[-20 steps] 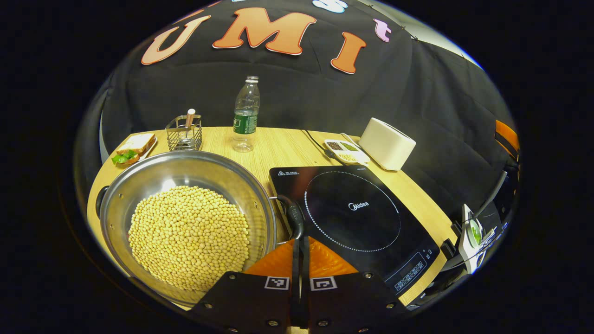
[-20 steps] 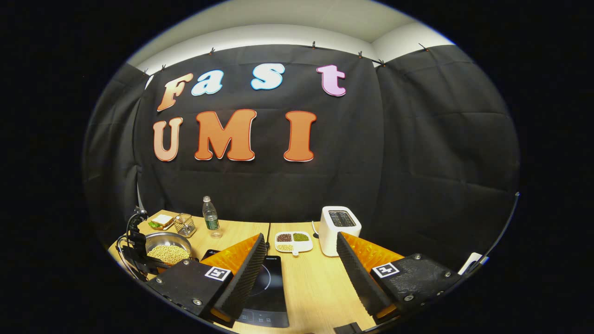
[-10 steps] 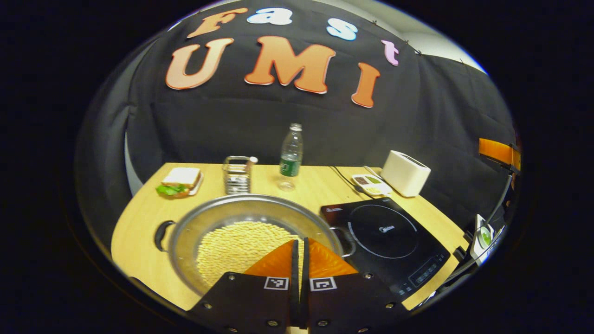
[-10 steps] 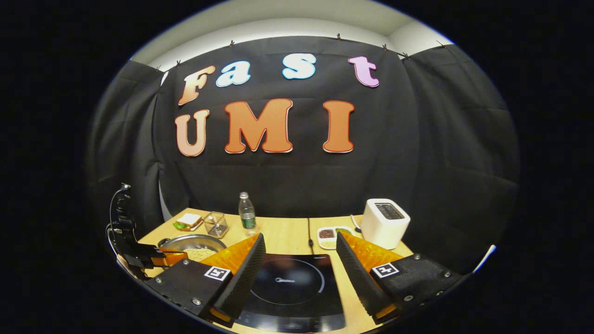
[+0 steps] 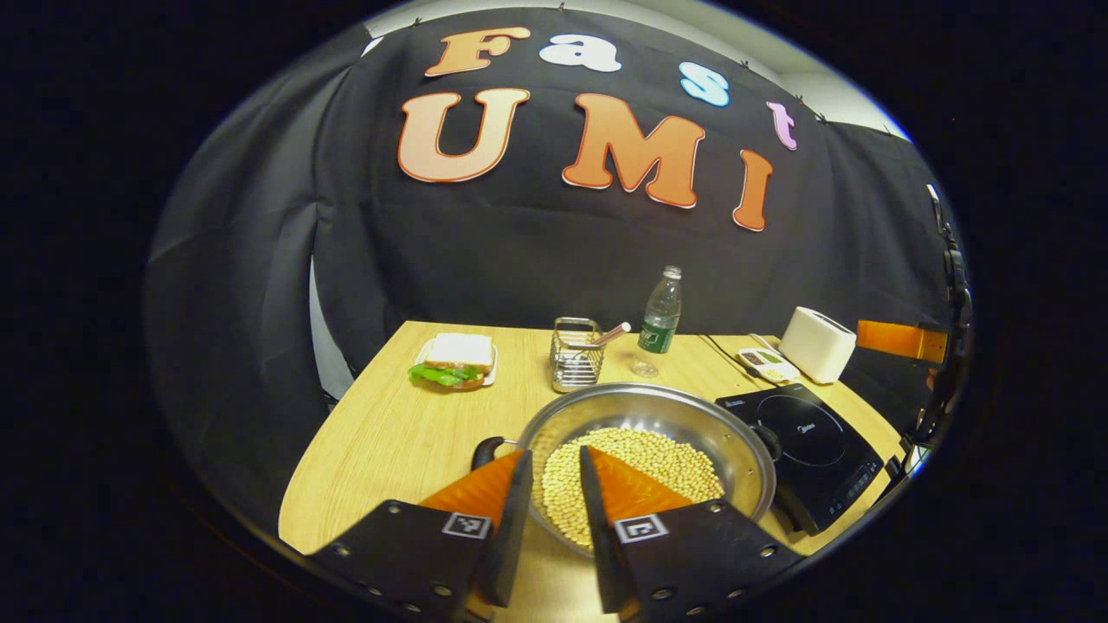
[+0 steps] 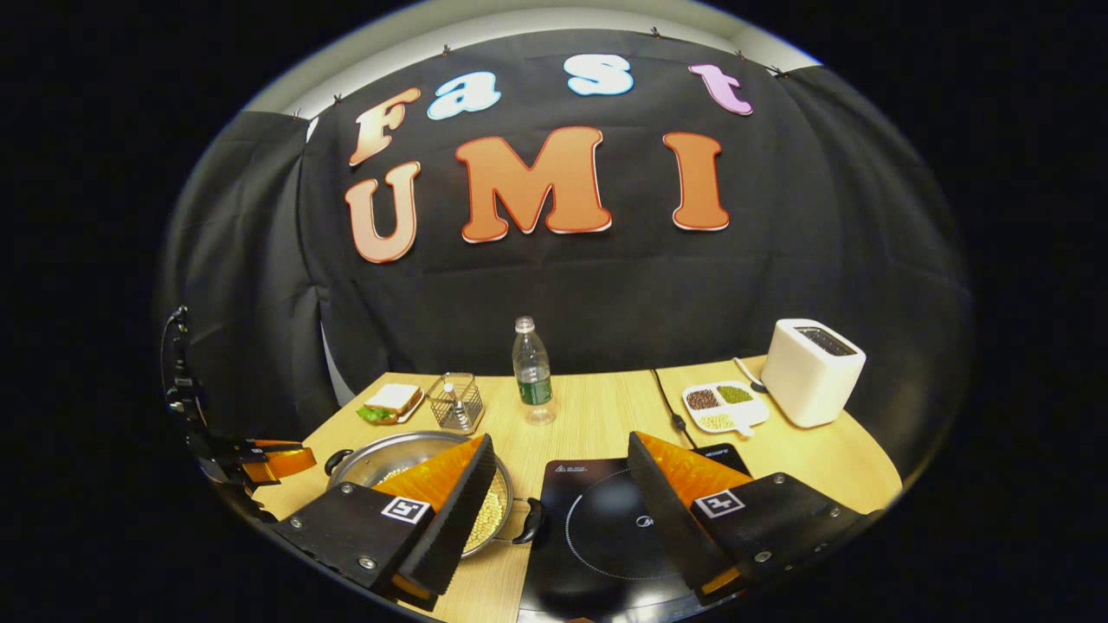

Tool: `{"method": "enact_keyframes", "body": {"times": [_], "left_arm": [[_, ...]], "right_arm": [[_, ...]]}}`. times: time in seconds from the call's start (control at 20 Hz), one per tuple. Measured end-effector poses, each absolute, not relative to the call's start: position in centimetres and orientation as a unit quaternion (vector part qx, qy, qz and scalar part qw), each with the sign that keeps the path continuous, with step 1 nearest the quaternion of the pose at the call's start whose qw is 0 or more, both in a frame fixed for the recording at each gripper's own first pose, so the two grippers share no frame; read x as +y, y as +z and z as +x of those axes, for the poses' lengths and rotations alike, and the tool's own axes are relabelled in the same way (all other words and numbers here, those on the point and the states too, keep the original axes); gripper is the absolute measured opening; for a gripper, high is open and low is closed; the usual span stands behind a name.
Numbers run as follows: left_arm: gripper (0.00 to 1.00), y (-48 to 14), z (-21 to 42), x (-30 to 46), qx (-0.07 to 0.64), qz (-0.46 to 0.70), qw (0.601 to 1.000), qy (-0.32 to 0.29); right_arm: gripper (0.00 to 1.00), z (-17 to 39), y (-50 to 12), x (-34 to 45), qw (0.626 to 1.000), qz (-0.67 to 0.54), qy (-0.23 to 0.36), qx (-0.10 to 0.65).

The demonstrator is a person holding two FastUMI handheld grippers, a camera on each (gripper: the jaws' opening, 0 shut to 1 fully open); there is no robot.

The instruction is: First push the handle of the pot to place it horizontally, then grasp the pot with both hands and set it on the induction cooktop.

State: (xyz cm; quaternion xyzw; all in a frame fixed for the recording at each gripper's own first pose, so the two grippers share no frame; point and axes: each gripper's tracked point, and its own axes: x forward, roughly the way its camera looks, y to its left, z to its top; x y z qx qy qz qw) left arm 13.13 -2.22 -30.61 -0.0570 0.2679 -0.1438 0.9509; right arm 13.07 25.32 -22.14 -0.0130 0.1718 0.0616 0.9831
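The wooden table (image 5: 381, 433) spreads across the lower half of both views. On it, the steel pot (image 5: 658, 415) of pale beans sits low and right of centre in the left gripper view and at lower left in the right gripper view, just beside the black induction cooktop (image 6: 606, 510) — not on it yet. The pot's two loop handles lie out to its sides: the left handle (image 5: 486, 450) shows just above the left gripper's fingers, the right handle (image 6: 530, 522) sits in the narrow strip between pot and cooktop.

The left gripper (image 5: 549, 489) hangs over the pot's near-left rim with its jaws a little apart, holding nothing. The right gripper (image 6: 558, 484) hangs above the cooktop with jaws spread wide, also empty.

Judging by how the handles lie, the push seems done and the two-handed grasp is the step in hand. To do it well, each gripper should come down square to its own loop, one finger through or under it, and close fully before any lift. The left needs a small shift toward its handle; the right has farther to go, leftward and down. Both should rise together and level — the beans lie loose and would spill with any tilt.

Farther back stand the toaster (image 6: 809, 372), water bottle (image 6: 532, 372), wire holder (image 5: 576, 355) and sandwich (image 5: 454, 359).
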Motion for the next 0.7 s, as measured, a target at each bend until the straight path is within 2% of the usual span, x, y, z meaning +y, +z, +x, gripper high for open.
{"method": "enact_keyframes", "body": {"times": [0.1,0.15,0.2,0.3,0.7], "left_arm": [[0.65,-31.5,13.8,-1.3,0.272,-0.064,0.949,-0.143],[0.73,-32.3,13.8,-0.8,0.279,-0.069,0.947,-0.143],[0.89,-33.1,14.2,-0.4,0.285,-0.072,0.946,-0.137],[0.92,-34.8,14.9,0.0,0.298,-0.077,0.942,-0.131],[0.92,-39.2,16.9,0.2,0.328,-0.064,0.934,-0.127]], "right_arm": [[0.96,14.0,-24.6,26.4,0.979,-0.007,0.058,0.194],[0.96,14.3,-25.6,26.9,0.977,-0.005,0.056,0.203],[0.96,14.6,-26.5,27.4,0.976,-0.003,0.056,0.211],[0.96,14.9,-28.1,28.3,0.974,-0.013,0.056,0.221],[0.96,16.4,-34.6,29.4,0.958,-0.043,0.043,0.28]]}}
